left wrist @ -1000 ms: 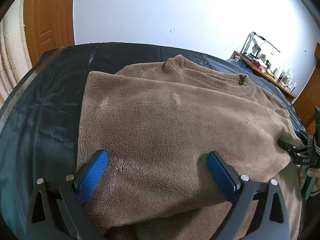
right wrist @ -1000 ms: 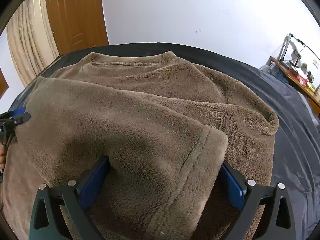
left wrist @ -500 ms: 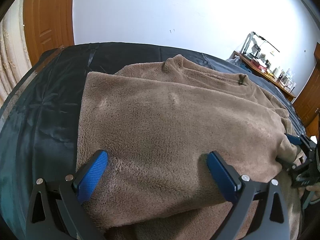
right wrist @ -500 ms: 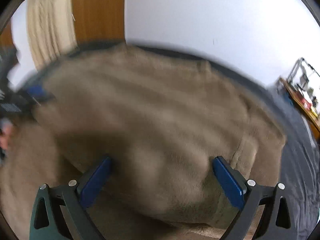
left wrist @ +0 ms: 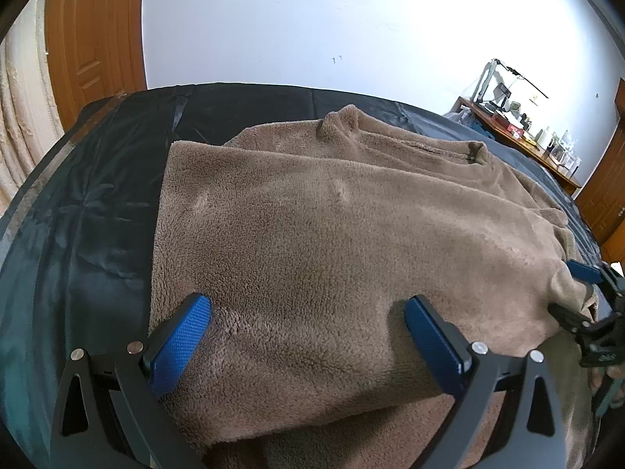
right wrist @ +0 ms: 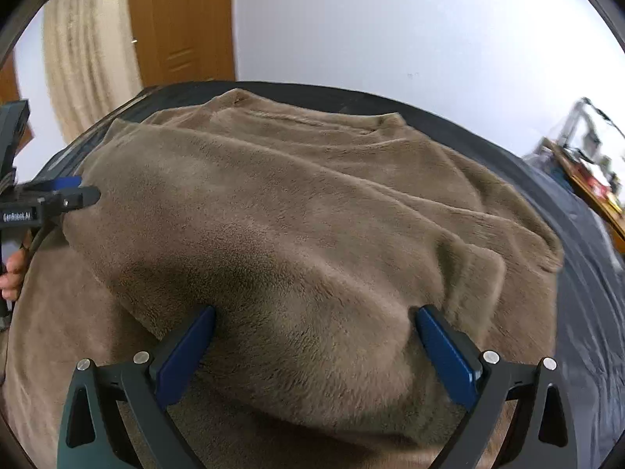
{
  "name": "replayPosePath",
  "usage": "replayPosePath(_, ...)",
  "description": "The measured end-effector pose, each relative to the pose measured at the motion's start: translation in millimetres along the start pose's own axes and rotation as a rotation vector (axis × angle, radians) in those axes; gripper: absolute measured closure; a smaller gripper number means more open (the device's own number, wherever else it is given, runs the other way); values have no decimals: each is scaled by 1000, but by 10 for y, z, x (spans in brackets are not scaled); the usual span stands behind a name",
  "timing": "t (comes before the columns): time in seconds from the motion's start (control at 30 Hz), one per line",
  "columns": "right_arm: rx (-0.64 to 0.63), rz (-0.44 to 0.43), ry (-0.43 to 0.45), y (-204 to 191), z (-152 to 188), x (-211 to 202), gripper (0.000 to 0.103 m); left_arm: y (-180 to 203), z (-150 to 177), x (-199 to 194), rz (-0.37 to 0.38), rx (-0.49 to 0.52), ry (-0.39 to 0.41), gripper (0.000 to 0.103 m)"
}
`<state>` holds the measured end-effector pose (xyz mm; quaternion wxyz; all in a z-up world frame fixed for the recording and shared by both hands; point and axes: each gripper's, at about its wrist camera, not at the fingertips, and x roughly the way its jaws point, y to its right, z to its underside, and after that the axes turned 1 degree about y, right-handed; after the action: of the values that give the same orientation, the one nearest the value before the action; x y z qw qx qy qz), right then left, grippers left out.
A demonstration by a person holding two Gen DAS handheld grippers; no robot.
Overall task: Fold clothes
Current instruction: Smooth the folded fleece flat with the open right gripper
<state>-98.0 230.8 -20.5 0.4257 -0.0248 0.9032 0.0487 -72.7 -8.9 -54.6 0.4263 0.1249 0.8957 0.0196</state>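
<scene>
Both tongs, left (left wrist: pixel 304 336) and right (right wrist: pixel 312 348), gaped wide astride the fleece's (left wrist: pixel 332 234) folded layer, not visibly pinching it.

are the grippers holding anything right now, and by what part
Nothing is clamped, as far as shows: the left gripper and right gripper are both wide open, each straddling the near folded edge of the brown fleece top.

the sweater (left wrist: pixel 332 242) was thick matt fleece, nubbly. the sheet (left wrist: pixel 90 211) under it looked slick, glossy and creased. gripper pads (left wrist: pixel 181 342) were blue textured rubber; the door (right wrist: pixel 183 23) was varnished wood.
</scene>
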Motion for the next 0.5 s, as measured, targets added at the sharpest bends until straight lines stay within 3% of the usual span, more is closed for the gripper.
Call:
replayPosePath(0.17, -2, 30, 79, -189, -1, -314, 0, 23, 4, 4, -11, 5, -1, 2)
replayPosePath(0.27, -51, 86, 79, -298, -27, -288, 0, 19, 4, 6, -7, 4, 0, 2)
replayPosePath(0.4, 14, 20, 4, -170, 47, -18, 0, 15, 4, 9, -6, 5, -1, 2)
replayPosePath(0.5, 32, -4, 0, -124, 81, 12, 0, 10, 6, 9, -6, 7, -2, 2)
